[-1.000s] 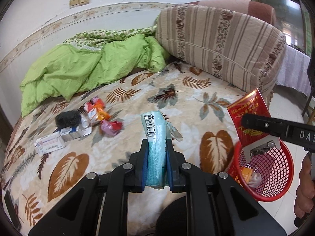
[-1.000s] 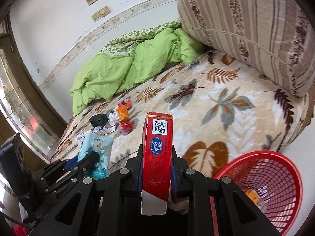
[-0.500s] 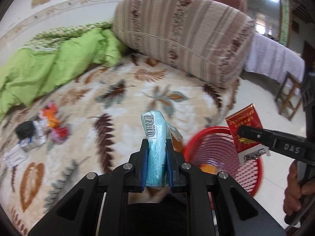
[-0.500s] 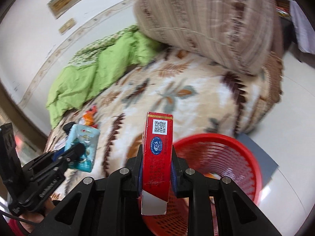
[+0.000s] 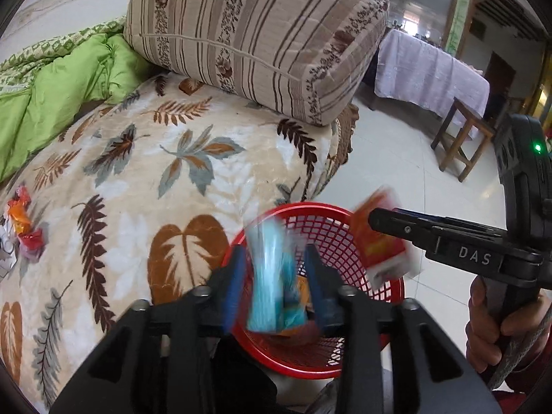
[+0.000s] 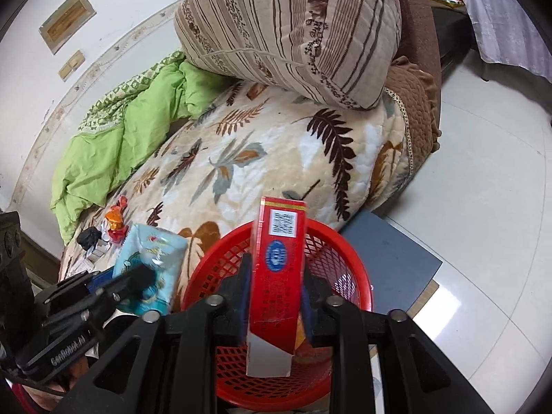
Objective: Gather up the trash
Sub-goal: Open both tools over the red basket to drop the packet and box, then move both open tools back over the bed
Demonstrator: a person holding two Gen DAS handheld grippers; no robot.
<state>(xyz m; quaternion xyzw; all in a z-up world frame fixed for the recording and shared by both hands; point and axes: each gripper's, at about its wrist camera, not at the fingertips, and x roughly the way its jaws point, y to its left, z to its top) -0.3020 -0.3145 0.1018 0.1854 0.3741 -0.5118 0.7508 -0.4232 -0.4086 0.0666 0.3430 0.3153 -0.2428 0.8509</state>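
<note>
The red mesh basket (image 5: 310, 207) (image 6: 360, 269) stands on the floor by the bed's corner. Above it my left gripper (image 5: 277, 276) has its jaws opening. The light blue tissue pack (image 5: 272, 276) is blurred between them with a gap on each side, dropping toward the basket. My right gripper (image 6: 276, 293) hovers over the same basket, and its jaws are opening too. The red carton (image 6: 277, 276) still stands between its fingers but looks loose. In the left wrist view the carton (image 5: 379, 241) is smeared beside the sharp right gripper (image 5: 379, 220).
The leaf-patterned bed cover (image 5: 172, 179) lies left of the basket. It carries a striped cushion (image 5: 258, 34), a green duvet (image 5: 62, 82) and several wrappers (image 5: 24, 220) (image 6: 115, 220). A grey mat (image 6: 390, 258), a wooden stool (image 5: 462, 138) and a cloth-covered table (image 5: 431, 72) stand on the tiled floor.
Both grippers swung from over the bed to above the red basket and tipped downward. Their jaws have spread, and the blue pack and red carton have come loose.
</note>
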